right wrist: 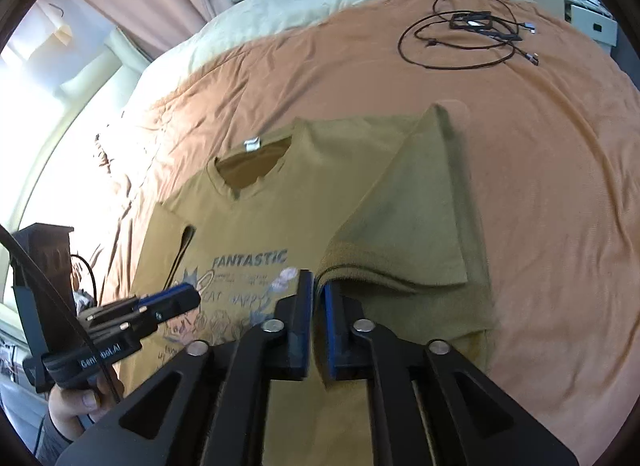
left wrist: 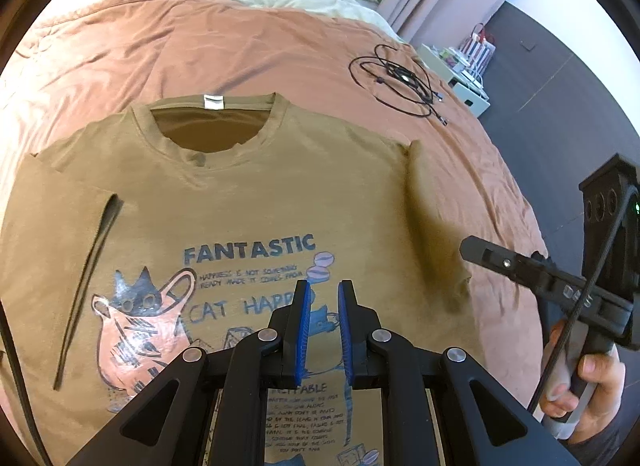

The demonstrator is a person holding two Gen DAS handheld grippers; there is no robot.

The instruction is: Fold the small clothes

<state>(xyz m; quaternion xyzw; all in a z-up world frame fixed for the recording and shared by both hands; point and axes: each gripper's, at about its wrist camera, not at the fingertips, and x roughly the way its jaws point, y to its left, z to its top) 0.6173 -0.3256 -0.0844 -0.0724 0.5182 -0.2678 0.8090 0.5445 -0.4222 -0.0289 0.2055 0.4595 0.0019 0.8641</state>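
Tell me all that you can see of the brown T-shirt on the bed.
The brown T-shirt is soft knit cloth and lies front up on the orange bedcover, collar far from the cameras, a white label inside the neck. The print shows a cat in a bag and the word FANTASTIC. Both sleeves are folded inward over the body. In the right wrist view, a folded edge lies between the right gripper pads; whether they press it is unclear.

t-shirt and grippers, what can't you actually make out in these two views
- T-shirt hem: both views, hidden behind the camera's own gripper.
- Small print under FANTASTIC: left wrist view, too small and blurred.
- Right gripper grip on the folded sleeve: right wrist view, cloth edge blurred.
- Cables: plug types too small.
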